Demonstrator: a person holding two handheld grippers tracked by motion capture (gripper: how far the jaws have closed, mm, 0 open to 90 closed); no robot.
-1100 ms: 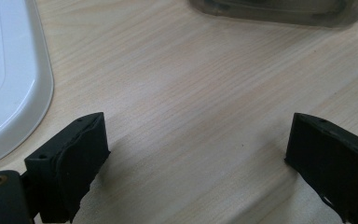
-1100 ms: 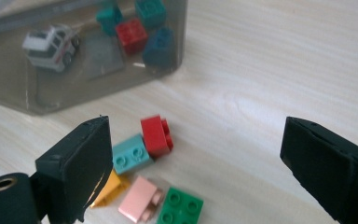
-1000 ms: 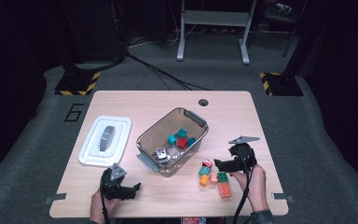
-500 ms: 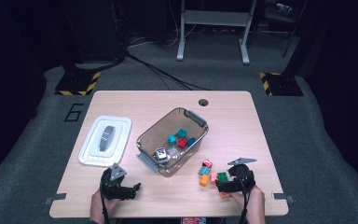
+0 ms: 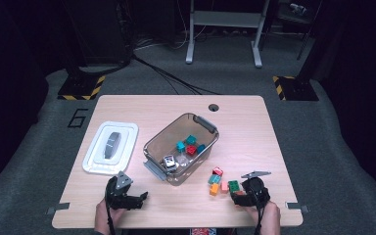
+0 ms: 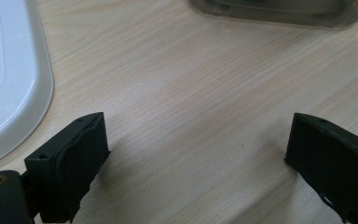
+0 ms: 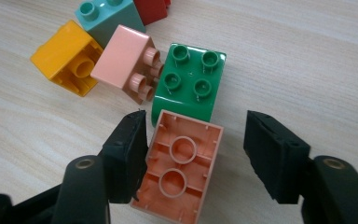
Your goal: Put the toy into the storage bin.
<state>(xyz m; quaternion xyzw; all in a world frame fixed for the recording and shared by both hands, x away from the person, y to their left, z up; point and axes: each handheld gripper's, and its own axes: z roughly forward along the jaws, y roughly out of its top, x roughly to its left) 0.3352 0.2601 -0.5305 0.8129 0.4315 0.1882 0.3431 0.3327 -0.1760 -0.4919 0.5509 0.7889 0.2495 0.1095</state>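
My right hand-held gripper (image 7: 193,156) has just been closing around the salmon brick (image 7: 179,165) on the worktop (image 7: 307,56), 1 pad touching, the other apart (it could skid into the green brick (image 7: 189,81)).

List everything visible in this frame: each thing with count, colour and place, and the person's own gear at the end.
Table: one, light wood, centre.
Bin: one, clear with grey handles, mid-table, several bricks inside.
Lid: one, white, left of the bin.
Salmon brick: one, hollow side up, between the right gripper's jaws.
Green brick: one, studs up, just beyond it.
Pink brick: one, on its side.
Yellow brick: one, on its side.
Teal brick: one, behind those.
Red brick: one, far edge.
Left gripper: black, open over bare table.
Right gripper: black, jaws have just been closing; one touches the salmon brick.
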